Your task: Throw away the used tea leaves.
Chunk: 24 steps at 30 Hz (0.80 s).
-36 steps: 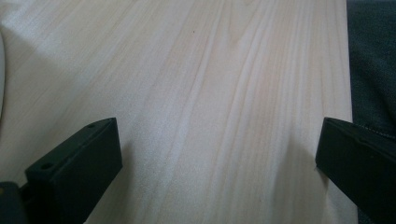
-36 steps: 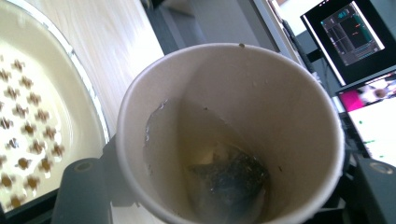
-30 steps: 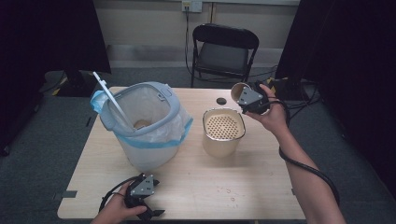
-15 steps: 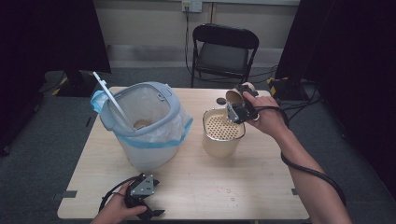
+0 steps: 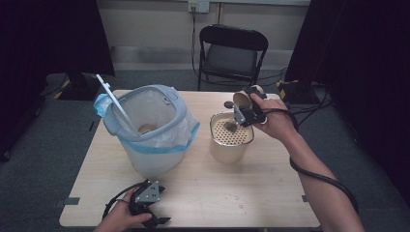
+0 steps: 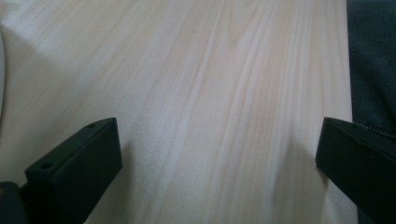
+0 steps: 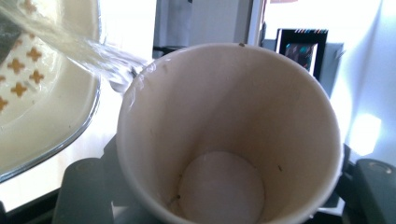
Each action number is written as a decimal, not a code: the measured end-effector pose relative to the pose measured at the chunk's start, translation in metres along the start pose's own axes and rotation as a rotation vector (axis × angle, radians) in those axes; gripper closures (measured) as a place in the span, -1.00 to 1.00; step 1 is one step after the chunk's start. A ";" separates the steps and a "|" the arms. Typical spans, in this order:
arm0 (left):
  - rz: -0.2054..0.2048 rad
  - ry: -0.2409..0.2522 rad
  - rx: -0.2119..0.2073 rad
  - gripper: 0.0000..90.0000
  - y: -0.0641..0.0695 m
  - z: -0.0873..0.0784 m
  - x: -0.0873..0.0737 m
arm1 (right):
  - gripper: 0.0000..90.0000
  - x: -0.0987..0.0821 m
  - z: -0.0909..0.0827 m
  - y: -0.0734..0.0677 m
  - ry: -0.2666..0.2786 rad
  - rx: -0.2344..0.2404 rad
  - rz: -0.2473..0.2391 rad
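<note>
My right gripper (image 5: pixel 243 107) is shut on a beige paper cup (image 5: pixel 242 99) and holds it tipped on its side above the cream pot with a perforated strainer top (image 5: pixel 231 137). In the right gripper view the paper cup (image 7: pixel 229 140) sits between the jaws with its mouth facing the camera. A clear stream of liquid (image 7: pixel 93 51) runs from its rim toward the strainer pot (image 7: pixel 42 93). My left gripper (image 5: pixel 152 217) rests on the wooden table (image 5: pixel 270 193) near the front edge. It stands open (image 6: pixel 219 154) over bare wood, with nothing between its fingers.
A white bin lined with a clear, blue-edged bag (image 5: pixel 150 130) stands at the table's left, with a white stick (image 5: pixel 113 101) leaning out of it. A small dark object (image 5: pixel 228 104) lies behind the pot. A black folding chair (image 5: pixel 232 53) stands beyond the table.
My right gripper has carried the paper cup leftward from beside the pot to above it and tipped it over the strainer. The left gripper has not moved.
</note>
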<state>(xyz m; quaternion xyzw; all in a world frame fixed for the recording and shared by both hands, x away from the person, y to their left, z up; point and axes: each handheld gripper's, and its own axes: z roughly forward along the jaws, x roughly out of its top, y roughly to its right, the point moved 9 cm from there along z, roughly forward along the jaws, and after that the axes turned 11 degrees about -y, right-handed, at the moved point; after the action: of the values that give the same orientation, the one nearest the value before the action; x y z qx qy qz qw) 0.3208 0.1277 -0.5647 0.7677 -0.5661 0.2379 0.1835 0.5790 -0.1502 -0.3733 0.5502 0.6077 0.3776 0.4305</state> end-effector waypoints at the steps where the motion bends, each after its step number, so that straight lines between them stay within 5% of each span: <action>1: -0.004 0.002 -0.005 -1.00 0.001 0.000 0.000 | -0.34 -0.003 0.000 0.003 0.013 0.043 0.080; 2: -0.004 0.002 -0.005 -1.00 0.001 0.000 0.000 | -0.34 -0.003 0.000 0.003 0.013 0.043 0.080; 4: 0.000 0.001 0.000 -1.00 0.000 0.000 0.000 | -0.35 -0.005 -0.001 0.005 0.048 0.096 0.167; 8: -0.001 0.002 0.000 -1.00 0.000 0.000 0.000 | -0.35 -0.008 -0.001 0.009 0.080 0.150 0.261; 9: 0.000 0.001 0.000 -1.00 0.000 0.000 0.000 | -0.35 -0.008 -0.001 0.008 0.109 0.211 0.340; 18: -0.001 0.002 0.001 -1.00 0.000 0.000 0.000 | -0.35 -0.003 -0.003 0.008 0.174 0.340 0.496; 19: -0.003 -0.001 -0.003 -1.00 0.000 0.000 0.000 | -0.35 -0.002 -0.004 0.008 0.179 0.383 0.542; 24: -0.001 -0.013 0.000 -1.00 0.000 0.000 -0.001 | -0.36 0.002 -0.005 0.008 0.193 0.422 0.570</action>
<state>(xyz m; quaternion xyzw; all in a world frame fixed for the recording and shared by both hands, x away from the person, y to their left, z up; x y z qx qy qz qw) 0.3204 0.1286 -0.5649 0.7695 -0.5669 0.2328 0.1798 0.5774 -0.1477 -0.3645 0.7360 0.5324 0.3988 0.1259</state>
